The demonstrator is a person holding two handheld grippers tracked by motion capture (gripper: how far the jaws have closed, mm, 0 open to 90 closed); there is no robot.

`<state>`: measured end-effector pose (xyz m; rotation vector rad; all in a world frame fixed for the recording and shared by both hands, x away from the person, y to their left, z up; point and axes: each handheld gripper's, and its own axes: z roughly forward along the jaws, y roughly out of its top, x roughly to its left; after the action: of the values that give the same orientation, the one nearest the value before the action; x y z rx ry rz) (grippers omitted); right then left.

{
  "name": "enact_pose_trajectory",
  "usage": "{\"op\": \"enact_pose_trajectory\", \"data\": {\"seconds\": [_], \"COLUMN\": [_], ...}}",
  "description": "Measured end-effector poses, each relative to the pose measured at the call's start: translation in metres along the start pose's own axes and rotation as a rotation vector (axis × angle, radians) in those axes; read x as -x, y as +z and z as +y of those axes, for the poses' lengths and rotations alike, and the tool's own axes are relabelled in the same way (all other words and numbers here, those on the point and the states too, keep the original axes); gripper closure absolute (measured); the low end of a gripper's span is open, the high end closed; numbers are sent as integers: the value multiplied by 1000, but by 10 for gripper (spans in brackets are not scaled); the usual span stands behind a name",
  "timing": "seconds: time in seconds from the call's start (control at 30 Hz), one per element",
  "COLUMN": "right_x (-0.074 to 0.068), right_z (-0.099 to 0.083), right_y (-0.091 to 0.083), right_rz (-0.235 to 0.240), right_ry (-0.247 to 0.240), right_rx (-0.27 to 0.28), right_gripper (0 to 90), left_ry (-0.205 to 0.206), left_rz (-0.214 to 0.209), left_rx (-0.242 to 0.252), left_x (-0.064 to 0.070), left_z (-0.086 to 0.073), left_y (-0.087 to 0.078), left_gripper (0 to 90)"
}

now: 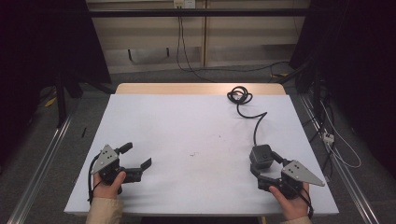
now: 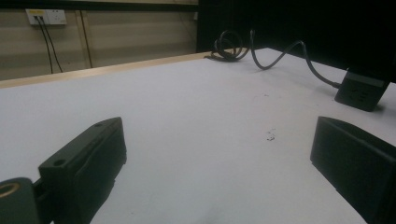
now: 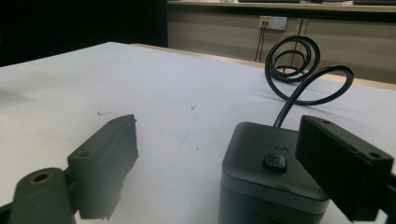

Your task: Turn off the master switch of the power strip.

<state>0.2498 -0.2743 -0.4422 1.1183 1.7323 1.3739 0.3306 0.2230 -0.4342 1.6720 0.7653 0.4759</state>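
Note:
A dark grey cube-shaped box [image 1: 260,155] with a button on top stands on the white table [image 1: 187,126] at the front right. Its black cable [image 1: 256,125] runs back to a coil [image 1: 239,95] by the far edge. My right gripper [image 1: 265,164] is open, jaws on either side of the box [image 3: 271,172], which sits nearer the right jaw; no squeeze shows. The right gripper [image 3: 217,133] faces the coil [image 3: 292,60]. My left gripper [image 1: 137,156] is open at the front left with nothing between its fingers. The left gripper [image 2: 219,140] looks across bare table to the box [image 2: 362,88].
A wooden strip [image 1: 201,88] borders the table's far edge. A wall socket [image 1: 183,3] with hanging wires is behind it. Loose cables and a power strip [image 1: 329,136] lie on the floor to the right. Small dark marks [image 1: 193,153] dot the table's middle.

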Motion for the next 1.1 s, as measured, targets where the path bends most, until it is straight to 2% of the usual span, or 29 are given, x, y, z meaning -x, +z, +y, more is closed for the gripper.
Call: {"op": "enact_pose_trajectory", "data": {"seconds": [0.17,0.3,0.4,0.47,0.53,0.57,0.77,0.9,1.1], "right_x": [2,4,7,9,10,12,13,17,23], "right_z": [4,6,8,9,10,10,11,11,12], "right_y": [-1,-3,-4,-6,-6,-7,-7,-8,-9], "right_rz": [-5,-9,-11,-9,-8,1,7,-5,-18], "right_ry": [7,33,29,60,58,81,88,95,104], "right_rx": [-6,-10,-10,-6,-6,-8,-17,-28,-37], "right_gripper": [198,252,289,340,359,394,447,487,595], "left_ry": [-3,-4,-2,-1,-4,-4,0,-4,-1], "left_rz": [1,0,-1,-2,-1,0,3,0,-1], "left_rx": [1,3,3,2,3,2,7,4,5], "left_x": [0,0,0,0,0,0,0,0,1], "left_z": [0,0,0,0,0,0,1,1,1], "left_y": [0,0,0,1,1,1,0,3,5], "left_gripper": [32,32,32,32,32,33,34,34,36]}}
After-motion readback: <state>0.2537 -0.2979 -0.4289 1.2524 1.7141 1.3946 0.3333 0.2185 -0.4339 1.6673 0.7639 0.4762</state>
